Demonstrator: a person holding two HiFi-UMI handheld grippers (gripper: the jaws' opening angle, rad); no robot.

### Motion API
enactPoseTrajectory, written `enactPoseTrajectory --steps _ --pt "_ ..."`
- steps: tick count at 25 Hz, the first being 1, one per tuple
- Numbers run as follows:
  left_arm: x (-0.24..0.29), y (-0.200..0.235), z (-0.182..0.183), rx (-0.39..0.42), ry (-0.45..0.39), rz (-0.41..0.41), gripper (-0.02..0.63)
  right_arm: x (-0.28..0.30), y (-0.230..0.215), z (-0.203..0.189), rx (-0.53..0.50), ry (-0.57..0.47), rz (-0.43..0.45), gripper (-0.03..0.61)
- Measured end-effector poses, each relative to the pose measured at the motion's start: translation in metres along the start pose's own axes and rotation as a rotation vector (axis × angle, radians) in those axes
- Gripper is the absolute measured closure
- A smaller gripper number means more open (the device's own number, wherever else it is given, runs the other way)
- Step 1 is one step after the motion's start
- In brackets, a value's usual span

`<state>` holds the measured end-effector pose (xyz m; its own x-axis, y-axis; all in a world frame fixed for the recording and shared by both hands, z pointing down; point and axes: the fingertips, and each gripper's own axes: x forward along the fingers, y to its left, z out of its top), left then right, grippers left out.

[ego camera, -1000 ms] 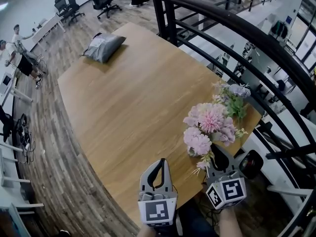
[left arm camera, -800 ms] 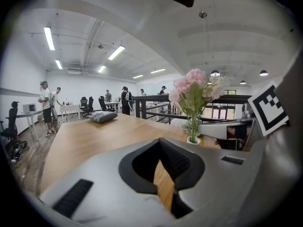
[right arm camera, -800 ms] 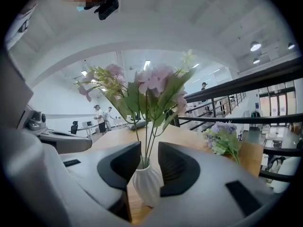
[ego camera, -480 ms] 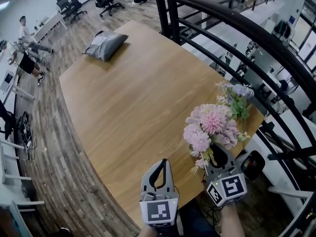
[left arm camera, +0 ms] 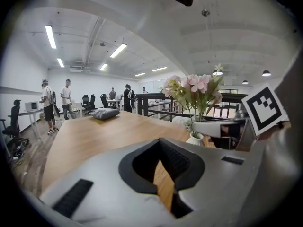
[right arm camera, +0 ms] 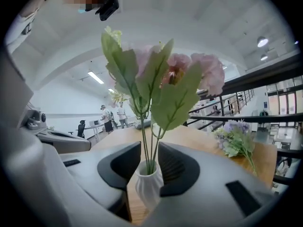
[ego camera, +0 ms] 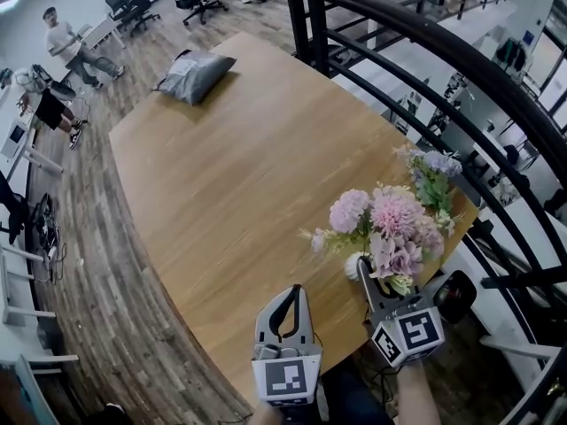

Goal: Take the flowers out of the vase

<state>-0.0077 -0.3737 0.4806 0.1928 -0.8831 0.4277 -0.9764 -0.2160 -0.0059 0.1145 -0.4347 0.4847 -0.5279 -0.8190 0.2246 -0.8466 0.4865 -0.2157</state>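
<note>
A small white ribbed vase [ego camera: 354, 266] stands near the table's right front edge, holding pink flowers [ego camera: 394, 224] with green leaves. My right gripper [ego camera: 372, 277] reaches around it. In the right gripper view the vase [right arm camera: 148, 186] sits between the jaws and the stems rise between the dark pads [right arm camera: 176, 167]. These jaws have just been opening; they stand wide and no pad visibly presses on the vase. My left gripper [ego camera: 290, 292] hovers over the front edge to the left, shut and empty. From the left gripper view the vase [left arm camera: 195, 138] and flowers [left arm camera: 191, 86] stand ahead to the right.
A second bunch of purple flowers [ego camera: 434, 171] lies on the wooden table [ego camera: 257, 166] beyond the vase. A grey bag [ego camera: 195, 73] rests at the far end. A black railing [ego camera: 425, 51] runs along the right side. People [ego camera: 66, 42] stand far back left.
The pink flowers have swung from leaning toward the left to standing upright over the vase, and the heads now sit further right. The left gripper has kept still.
</note>
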Motion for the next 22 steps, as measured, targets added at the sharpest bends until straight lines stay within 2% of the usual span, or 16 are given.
enactPoseTrajectory --steps 6,9,22 --pt "-0.002 0.005 -0.002 -0.005 0.004 0.005 0.571 0.003 -0.001 0.0 -0.044 -0.007 -0.048 0.448" --pt "-0.005 0.007 -0.002 -0.006 0.002 0.008 0.571 0.003 0.0 0.0 -0.065 -0.013 -0.067 0.478" --pt "-0.012 0.013 -0.005 -0.016 -0.002 0.015 0.571 0.0 -0.001 -0.001 -0.054 -0.025 -0.087 0.515"
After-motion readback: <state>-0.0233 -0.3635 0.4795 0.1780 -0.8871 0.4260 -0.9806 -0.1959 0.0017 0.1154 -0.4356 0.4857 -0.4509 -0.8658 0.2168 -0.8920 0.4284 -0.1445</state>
